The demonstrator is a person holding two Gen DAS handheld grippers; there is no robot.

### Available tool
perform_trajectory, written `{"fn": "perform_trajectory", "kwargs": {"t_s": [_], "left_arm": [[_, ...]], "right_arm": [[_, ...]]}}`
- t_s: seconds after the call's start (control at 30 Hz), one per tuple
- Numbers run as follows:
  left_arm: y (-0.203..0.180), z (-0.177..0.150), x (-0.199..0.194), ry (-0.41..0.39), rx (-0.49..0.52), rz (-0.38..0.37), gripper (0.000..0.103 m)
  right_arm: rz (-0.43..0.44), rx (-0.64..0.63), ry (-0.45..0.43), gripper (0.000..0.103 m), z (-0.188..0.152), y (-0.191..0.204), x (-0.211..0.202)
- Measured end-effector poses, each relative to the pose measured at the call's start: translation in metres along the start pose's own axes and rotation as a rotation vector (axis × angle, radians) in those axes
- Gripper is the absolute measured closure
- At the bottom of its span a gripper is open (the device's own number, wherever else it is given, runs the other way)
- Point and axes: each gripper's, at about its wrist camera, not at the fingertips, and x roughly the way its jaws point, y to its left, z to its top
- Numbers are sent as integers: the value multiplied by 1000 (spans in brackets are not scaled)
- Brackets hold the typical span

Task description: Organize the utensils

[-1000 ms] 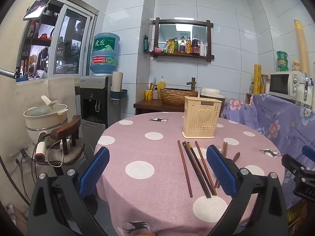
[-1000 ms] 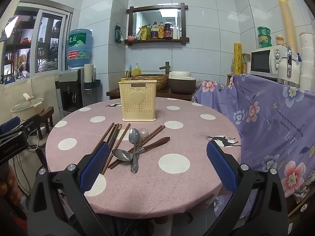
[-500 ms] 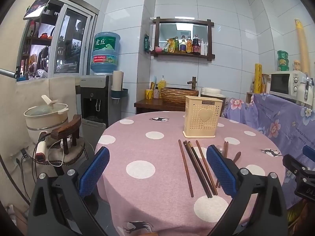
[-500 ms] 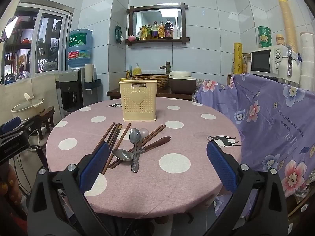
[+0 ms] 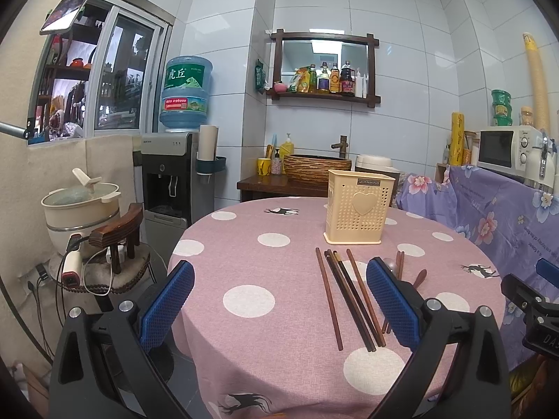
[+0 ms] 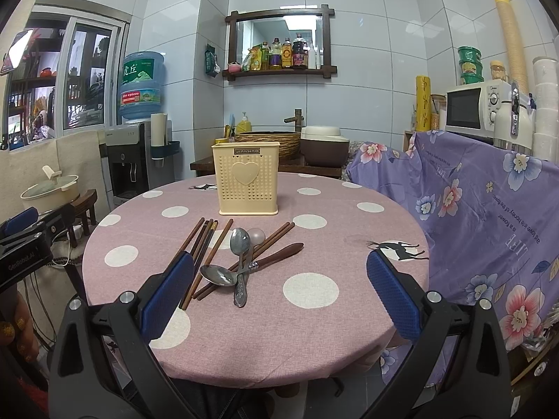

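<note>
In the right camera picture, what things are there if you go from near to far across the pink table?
All-metal spoon → wooden-handled spoon lying across it → small pale spoon bowl → cream utensil holder. The chopsticks run alongside all the spoons, so they have no clear place in the order.

This is a lived-in home kitchen and eating corner. White tiled walls (image 6: 367,35) rise behind a dark wooden wall shelf of sauce bottles (image 6: 283,57). A white microwave (image 6: 475,110) sits at the right, a grey water dispenser with a blue jug (image 5: 174,174) at the left, a cream lidded cooking pot (image 5: 80,206) beside it. A round table in pink polka-dot cloth (image 6: 314,314) fills the middle.
</note>
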Motion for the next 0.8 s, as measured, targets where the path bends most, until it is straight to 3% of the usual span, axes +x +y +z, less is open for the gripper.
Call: {"fn": "perform_trajectory", "kwargs": {"t_s": [0.8], "left_arm": [[-6, -1, -1, 6, 8, -4, 5]], "right_arm": [[7, -2, 5, 5, -2, 5, 0]]}}
